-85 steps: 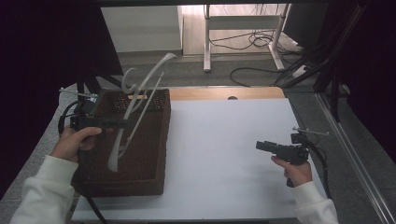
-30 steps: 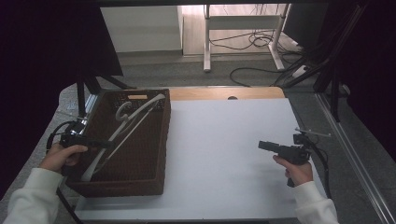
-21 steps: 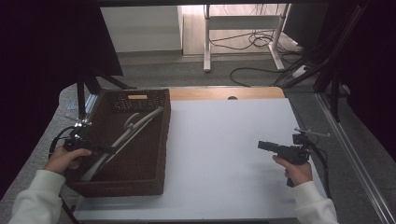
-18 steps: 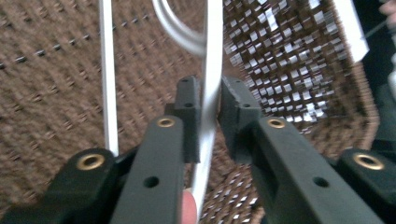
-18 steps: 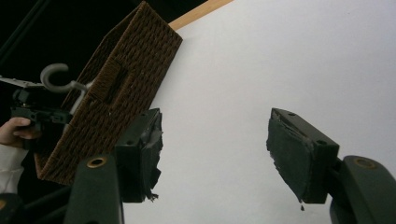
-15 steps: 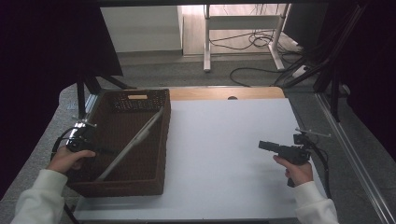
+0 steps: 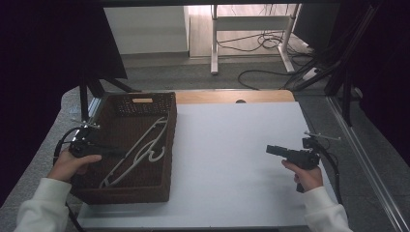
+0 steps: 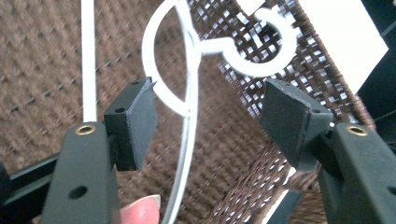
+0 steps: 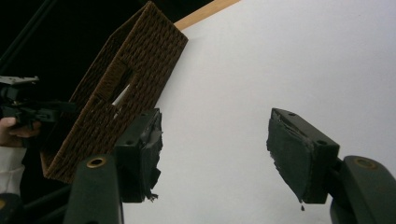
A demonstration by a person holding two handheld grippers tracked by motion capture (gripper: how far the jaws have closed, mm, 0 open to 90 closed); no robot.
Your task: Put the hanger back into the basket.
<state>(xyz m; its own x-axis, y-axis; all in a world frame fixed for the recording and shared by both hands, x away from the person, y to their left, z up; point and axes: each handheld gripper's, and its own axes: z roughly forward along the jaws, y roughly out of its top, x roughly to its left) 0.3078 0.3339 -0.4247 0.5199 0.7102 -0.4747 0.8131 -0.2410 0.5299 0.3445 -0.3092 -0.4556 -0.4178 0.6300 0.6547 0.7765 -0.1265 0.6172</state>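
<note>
One hanger [image 7: 138,150] released, now flat — left tool [image 8: 208,123] open

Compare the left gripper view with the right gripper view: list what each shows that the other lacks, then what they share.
Left gripper view: the white hanger, its hook between the open jaws of the left hand-held gripper, lying on the basket's woven floor. Right gripper view: the right hand-held gripper, open over the white table, and the basket's outer wall. Both: the brown wicker basket.
</note>
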